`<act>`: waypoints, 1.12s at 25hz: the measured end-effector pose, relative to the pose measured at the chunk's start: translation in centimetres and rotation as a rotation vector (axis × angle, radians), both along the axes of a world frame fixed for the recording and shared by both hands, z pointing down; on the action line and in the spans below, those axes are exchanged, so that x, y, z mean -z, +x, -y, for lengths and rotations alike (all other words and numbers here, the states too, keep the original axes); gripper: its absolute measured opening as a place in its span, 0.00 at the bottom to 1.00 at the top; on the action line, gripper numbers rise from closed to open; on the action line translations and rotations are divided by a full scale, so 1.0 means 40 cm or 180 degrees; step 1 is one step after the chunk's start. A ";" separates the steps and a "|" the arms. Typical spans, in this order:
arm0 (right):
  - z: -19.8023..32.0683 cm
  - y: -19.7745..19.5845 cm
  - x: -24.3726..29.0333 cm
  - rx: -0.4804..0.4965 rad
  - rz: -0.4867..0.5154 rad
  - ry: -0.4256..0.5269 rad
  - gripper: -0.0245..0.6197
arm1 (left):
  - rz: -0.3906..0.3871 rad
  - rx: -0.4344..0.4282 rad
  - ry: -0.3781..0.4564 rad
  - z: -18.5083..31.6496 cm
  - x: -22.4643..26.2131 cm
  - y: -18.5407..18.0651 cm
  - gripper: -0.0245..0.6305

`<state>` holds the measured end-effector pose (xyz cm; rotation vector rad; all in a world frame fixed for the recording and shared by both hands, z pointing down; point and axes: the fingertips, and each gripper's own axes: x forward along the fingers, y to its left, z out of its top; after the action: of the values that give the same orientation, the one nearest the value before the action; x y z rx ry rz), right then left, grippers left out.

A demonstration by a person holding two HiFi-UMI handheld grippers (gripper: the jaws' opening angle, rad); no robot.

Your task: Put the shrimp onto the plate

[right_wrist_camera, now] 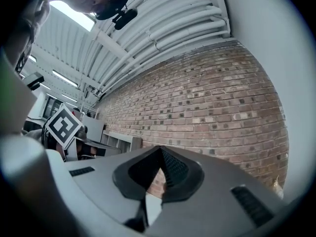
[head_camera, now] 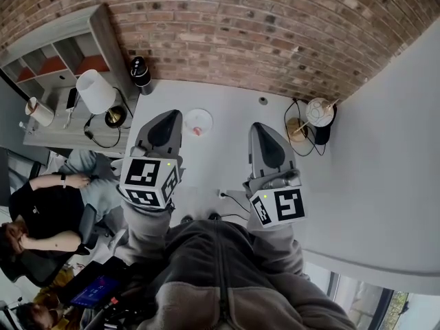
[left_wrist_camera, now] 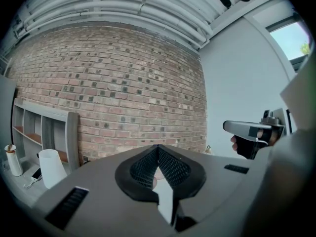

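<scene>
1. The left gripper (head_camera: 168, 119) and the right gripper (head_camera: 260, 130) are both held above the white table (head_camera: 234, 115), side by side and apart, pointing at the brick wall.
2. Each gripper's own view shows its jaws closed tip to tip with nothing between them.
3. The plate (head_camera: 198, 117) sits on the table just ahead of the left gripper. A small pink thing, likely the shrimp (head_camera: 197, 130), lies at the plate's near edge. I cannot tell whether it rests fully on the plate or only at its rim.
4. The shrimp looks tiny and light, so it will probably slide or skitter if nudged. Its skin may be smooth.
5. I judge the best hold is across the thick middle of the body, not the thin tail, with jaws opened only a little.
6. The lamp (head_camera: 95, 91) stands well off to the left.
</scene>
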<state>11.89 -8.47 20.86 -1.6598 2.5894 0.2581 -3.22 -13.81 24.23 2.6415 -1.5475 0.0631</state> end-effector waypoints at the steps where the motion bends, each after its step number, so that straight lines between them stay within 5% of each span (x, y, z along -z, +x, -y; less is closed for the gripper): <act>1: 0.001 0.000 0.000 0.0002 0.0002 0.0004 0.04 | -0.0003 -0.0005 -0.0002 0.002 -0.001 0.001 0.04; 28: 0.035 0.000 -0.019 -0.0154 -0.0026 -0.0009 0.04 | -0.0044 0.0021 0.0078 0.048 0.017 -0.032 0.04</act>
<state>11.91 -9.89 21.63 -1.7277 2.5591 0.2639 -4.50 -15.74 23.54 2.6495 -1.5625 0.0257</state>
